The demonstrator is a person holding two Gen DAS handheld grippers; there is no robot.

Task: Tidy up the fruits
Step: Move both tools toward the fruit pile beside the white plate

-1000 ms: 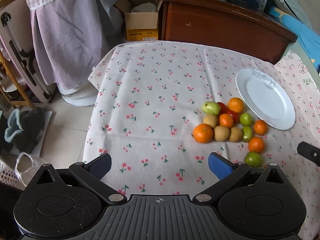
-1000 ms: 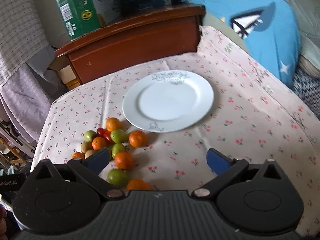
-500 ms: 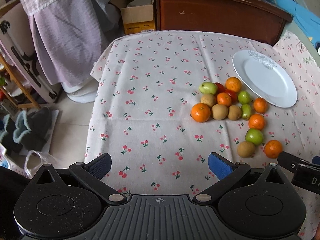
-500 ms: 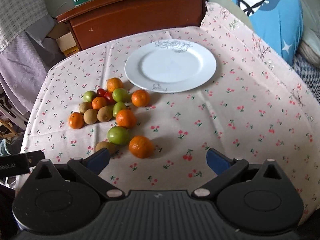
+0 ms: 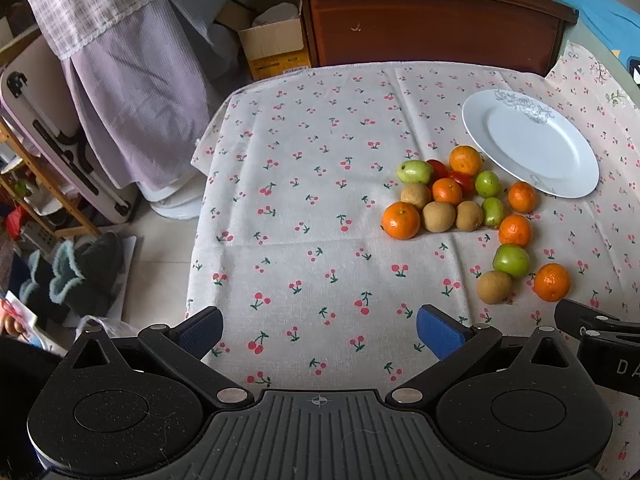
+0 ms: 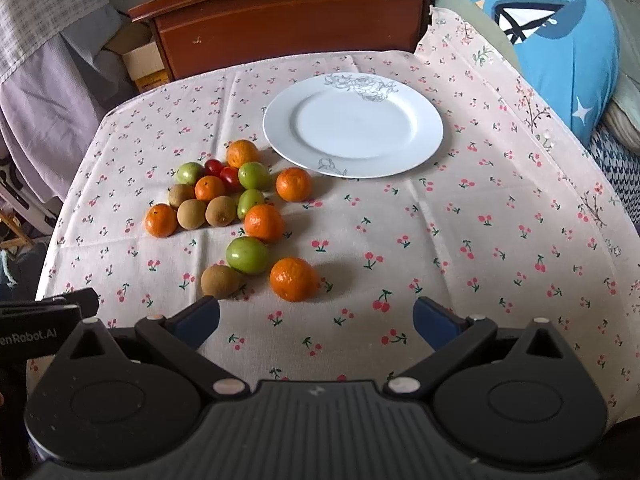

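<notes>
On the tablecloth, the fruit cluster lies left of and nearer than the plate.

The left wrist camera looks forward and down from above the near-left part of the tablecloth, with the fruit pile to its right. The right wrist camera looks from the near edge, closer to the fruit pile. Both share the white plate (and the wooden cabinet behind).

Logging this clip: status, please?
Left gripper open, empty. Right gripper open, empty. Fruit pile on cloth; plate bare. Nothing blocking.
</notes>
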